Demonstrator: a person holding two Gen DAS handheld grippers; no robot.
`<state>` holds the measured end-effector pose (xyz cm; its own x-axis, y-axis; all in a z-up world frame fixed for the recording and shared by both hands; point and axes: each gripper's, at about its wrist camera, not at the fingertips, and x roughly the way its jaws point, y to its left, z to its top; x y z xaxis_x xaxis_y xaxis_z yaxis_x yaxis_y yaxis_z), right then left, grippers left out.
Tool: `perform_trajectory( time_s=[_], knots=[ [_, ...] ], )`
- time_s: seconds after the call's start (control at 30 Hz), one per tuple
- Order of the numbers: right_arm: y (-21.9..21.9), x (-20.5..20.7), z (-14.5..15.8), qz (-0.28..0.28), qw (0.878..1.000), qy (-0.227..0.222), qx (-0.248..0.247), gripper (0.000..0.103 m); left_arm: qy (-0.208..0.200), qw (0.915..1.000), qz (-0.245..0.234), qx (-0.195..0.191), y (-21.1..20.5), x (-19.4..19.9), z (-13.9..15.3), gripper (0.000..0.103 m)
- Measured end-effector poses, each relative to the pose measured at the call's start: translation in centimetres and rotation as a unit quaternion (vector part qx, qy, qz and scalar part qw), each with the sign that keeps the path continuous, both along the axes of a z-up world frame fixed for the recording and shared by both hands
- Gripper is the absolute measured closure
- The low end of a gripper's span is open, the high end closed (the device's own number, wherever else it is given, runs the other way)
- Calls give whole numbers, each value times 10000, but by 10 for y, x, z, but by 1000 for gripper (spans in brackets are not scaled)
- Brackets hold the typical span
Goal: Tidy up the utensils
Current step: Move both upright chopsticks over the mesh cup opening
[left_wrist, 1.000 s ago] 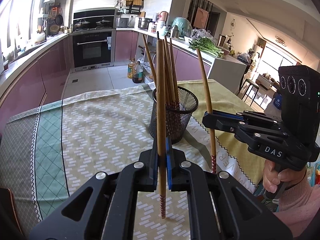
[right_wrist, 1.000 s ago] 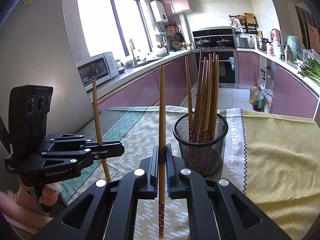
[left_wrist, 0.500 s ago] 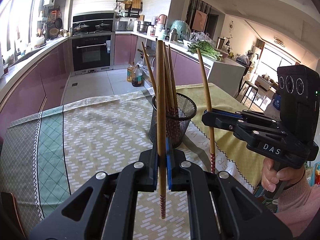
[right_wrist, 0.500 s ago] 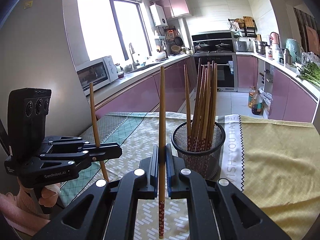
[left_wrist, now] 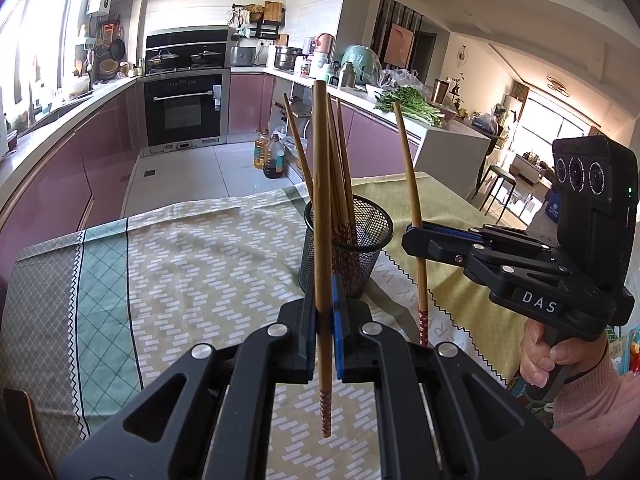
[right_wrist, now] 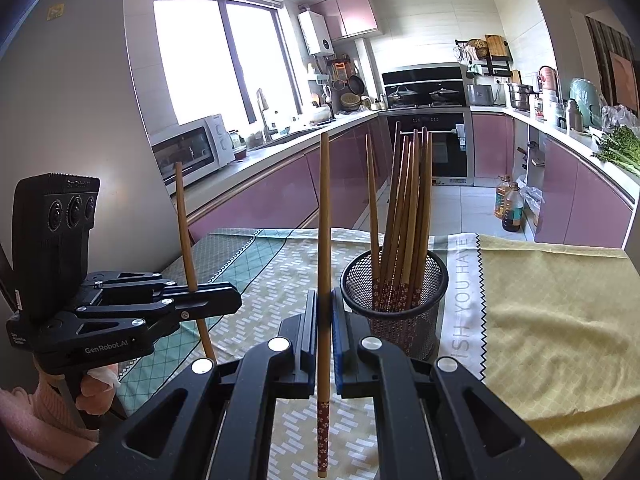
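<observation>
Chopsticks, one clamped upright in the left gripper [left_wrist: 325, 332] and one in the right gripper [right_wrist: 325, 336], next need lowering into the mesh holder [right_wrist: 394, 304].

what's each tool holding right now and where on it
Each is shut on one chopstick, held upright, patterned tip down. The left tool grips its chopstick below mid-shaft; the right tool grips its chopstick likewise.
</observation>
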<state>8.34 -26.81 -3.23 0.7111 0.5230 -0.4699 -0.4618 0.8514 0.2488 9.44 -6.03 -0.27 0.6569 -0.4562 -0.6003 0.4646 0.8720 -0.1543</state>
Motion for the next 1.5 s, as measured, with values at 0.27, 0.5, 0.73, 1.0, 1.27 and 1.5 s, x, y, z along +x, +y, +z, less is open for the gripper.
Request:
perform_trajectory(
  time_s=[0.27,0.5,0.73,1.0,1.27,1.5],
  knots=[
    [0,1,0,-15,10000,-10,2,97,-26,10000,1,-8,0,1,2,96],
    [0,2,3,-46,10000,-46,35,97,-79,10000,5,-13,-2,1,6,96],
    [1,3,4,-62,9999,-72,40,97,-114,9999,9,-14,-3,2,7,96],
    [2,5,5,-72,9999,-103,41,97,-165,9999,9,-11,-5,3,11,96],
    [2,8,8,-87,9998,-137,67,97,-200,9998,10,-20,-6,4,13,96],
    [2,12,10,-108,9998,-174,84,97,-265,9996,-15,-31,-8,4,17,96]
  ],
)
